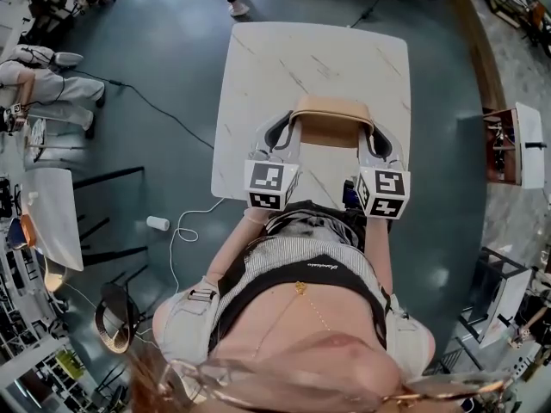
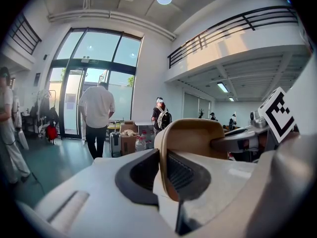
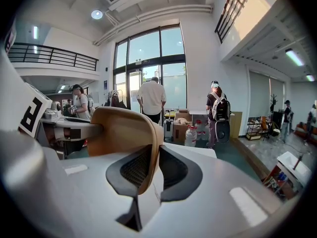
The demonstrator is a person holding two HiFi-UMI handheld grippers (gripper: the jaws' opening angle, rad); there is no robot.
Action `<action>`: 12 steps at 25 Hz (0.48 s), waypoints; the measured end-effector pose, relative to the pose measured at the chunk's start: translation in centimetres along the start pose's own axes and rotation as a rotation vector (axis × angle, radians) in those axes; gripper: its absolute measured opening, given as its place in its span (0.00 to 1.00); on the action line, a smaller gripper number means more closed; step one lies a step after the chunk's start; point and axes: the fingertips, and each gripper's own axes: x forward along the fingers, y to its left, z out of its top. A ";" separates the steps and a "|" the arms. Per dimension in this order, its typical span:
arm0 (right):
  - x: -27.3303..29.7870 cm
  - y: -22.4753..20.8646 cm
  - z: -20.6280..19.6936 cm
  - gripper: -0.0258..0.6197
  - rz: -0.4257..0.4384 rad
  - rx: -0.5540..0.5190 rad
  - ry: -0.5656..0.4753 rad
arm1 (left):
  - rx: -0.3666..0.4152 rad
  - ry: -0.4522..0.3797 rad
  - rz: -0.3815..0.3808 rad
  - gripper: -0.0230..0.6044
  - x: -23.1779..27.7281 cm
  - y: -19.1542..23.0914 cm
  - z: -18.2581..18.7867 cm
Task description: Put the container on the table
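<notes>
A tan, rounded container (image 1: 331,119) hangs over the near half of the white marble table (image 1: 258,67). I cannot tell whether it touches the tabletop. My left gripper (image 1: 280,134) is shut on its left rim and my right gripper (image 1: 381,144) is shut on its right rim. In the left gripper view the dark pads pinch the container (image 2: 198,135) wall at the left gripper (image 2: 163,175), with the other gripper's arm (image 2: 237,143) on the far side. In the right gripper view the container (image 3: 119,130) is clamped the same way by the right gripper (image 3: 151,170).
A white cylinder (image 1: 157,223) and a cable (image 1: 185,231) lie on the floor at the left. A shelf unit (image 1: 512,144) stands to the right of the table. Beyond the table, people (image 3: 151,100) stand near cardboard boxes (image 3: 182,120) and water bottles (image 3: 191,136).
</notes>
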 end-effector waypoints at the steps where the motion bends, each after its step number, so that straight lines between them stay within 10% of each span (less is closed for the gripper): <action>1: 0.1 -0.1 -0.2 0.14 -0.001 0.000 0.006 | -0.001 0.006 -0.001 0.08 0.1 0.0 -0.2; 12: 2.9 -0.7 -4.4 0.15 0.007 0.009 0.131 | -0.069 0.126 -0.018 0.08 2.6 0.4 -4.8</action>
